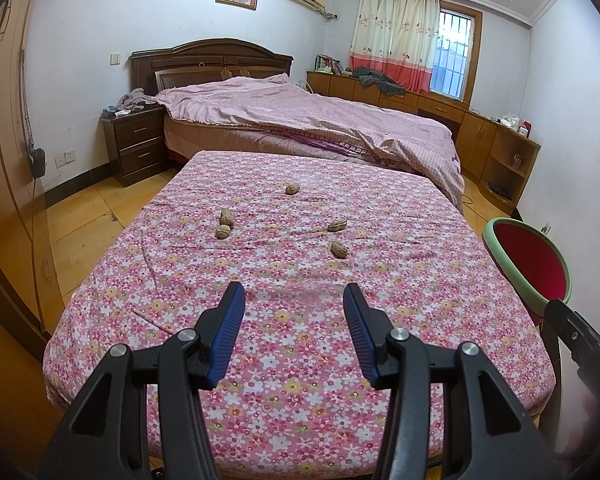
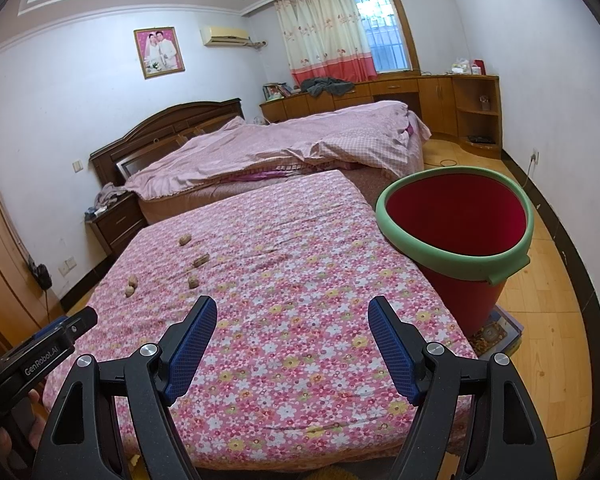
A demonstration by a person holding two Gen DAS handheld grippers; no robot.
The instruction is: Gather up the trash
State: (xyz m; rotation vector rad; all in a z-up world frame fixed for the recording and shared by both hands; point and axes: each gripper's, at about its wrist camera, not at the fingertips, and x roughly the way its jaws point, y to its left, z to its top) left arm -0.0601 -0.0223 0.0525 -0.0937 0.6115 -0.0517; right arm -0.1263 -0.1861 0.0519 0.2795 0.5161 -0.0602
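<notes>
Peanut shells, five tan and wrinkled, lie scattered on the pink floral tablecloth (image 1: 300,340) toward twelve o'clock from the left gripper (image 1: 294,300); the nearest shell (image 1: 339,249) sits just past one o'clock. Both the left gripper and the right gripper (image 2: 292,312) hover with fingers spread wide, holding nothing. Collection seems not yet begun. Next, reach forward, pinch one shell, then carry it to the red green-rimmed bucket (image 2: 458,256) at three o'clock.
</notes>
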